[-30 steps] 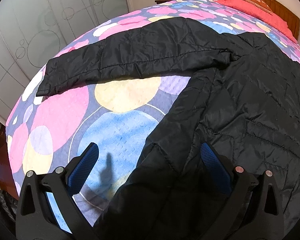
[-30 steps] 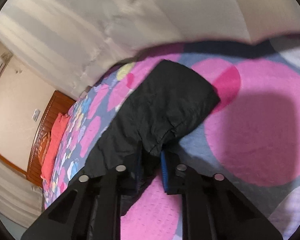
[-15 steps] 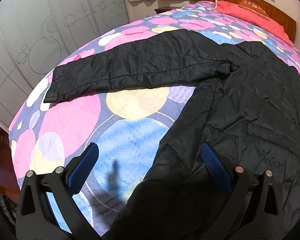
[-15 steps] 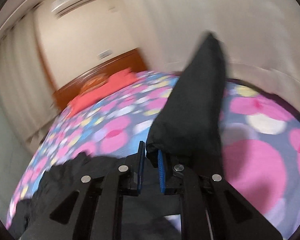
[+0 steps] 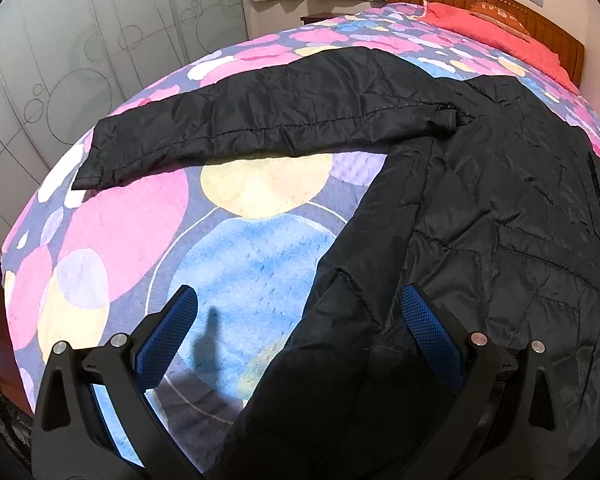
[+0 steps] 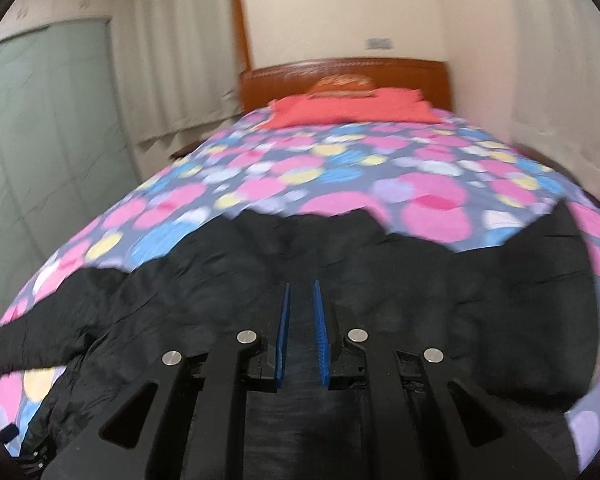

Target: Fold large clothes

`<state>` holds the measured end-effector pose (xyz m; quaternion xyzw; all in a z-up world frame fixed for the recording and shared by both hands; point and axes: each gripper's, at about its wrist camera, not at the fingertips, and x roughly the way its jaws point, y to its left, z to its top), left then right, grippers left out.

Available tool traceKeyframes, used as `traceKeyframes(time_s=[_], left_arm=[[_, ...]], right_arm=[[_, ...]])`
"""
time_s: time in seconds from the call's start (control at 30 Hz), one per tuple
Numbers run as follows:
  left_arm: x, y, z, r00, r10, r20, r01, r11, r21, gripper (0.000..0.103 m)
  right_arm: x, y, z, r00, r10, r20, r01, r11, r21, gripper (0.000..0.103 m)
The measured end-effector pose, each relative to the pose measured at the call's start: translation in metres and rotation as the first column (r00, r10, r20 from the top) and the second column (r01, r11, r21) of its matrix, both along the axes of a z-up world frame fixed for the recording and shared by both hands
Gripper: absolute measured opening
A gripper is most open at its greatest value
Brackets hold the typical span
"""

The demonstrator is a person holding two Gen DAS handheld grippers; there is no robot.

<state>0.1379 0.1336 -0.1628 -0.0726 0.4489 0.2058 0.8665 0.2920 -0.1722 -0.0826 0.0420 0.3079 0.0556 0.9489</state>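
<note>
Black quilted jacket (image 5: pixel 480 220) spread on bedspread (image 5: pixel 252 264); left gripper (image 5: pixel 300 320) held wide apart, right gripper (image 6: pixel 301 312) slightly parted, empty.

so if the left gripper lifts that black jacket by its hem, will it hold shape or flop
Probably flop: the black jacket lies creased and limp on the bedspread. Its shiny shell looks slippery, so it may slide. Quilted padding suggests it's bulky yet light. The left gripper is open.
</note>
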Motion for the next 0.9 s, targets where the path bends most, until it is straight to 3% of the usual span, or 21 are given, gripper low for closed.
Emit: traceKeyframes(time_s=[0.17, 0.3, 0.53, 0.7, 0.73, 0.8, 0.9], left_arm=[[-0.001, 0.001, -0.003, 1.000, 0.000, 0.004, 0.000, 1.000, -0.019, 0.101], [0.000, 0.003, -0.006, 1.000, -0.002, 0.001, 0.002, 0.999, -0.034, 0.101], [0.001, 0.002, -0.004, 1.000, -0.007, -0.006, 0.007, 1.000, -0.025, 0.101], [-0.001, -0.012, 0.017, 0.997, -0.067, 0.023, 0.067, 0.998, 0.021, 0.101], [-0.002, -0.017, 0.024, 0.996, -0.086, 0.037, 0.085, 0.996, 0.026, 0.101], [-0.001, -0.028, 0.034, 0.991, -0.122, 0.058, 0.121, 0.992, 0.021, 0.101], [0.005, -0.052, 0.049, 0.976, -0.198, 0.090, 0.198, 0.980, 0.010, 0.101]], right_arm=[[-0.008, 0.028, -0.020, 0.995, 0.070, -0.073, -0.071, 0.997, -0.005, 0.013], [-0.012, 0.024, -0.032, 0.993, 0.051, -0.110, -0.049, 0.999, 0.016, 0.016], [-0.019, -0.033, -0.040, 0.983, -0.063, -0.175, 0.078, 0.993, 0.084, 0.016], [-0.046, -0.072, -0.031, 0.977, -0.121, -0.173, 0.143, 0.982, 0.126, 0.017], [-0.055, -0.079, -0.029, 0.976, -0.138, -0.167, 0.161, 0.978, 0.129, 0.021], [-0.071, -0.095, -0.026, 0.971, -0.186, -0.153, 0.205, 0.970, 0.126, 0.049], [-0.089, -0.116, -0.024, 0.960, -0.245, -0.138, 0.260, 0.961, 0.100, 0.051]])
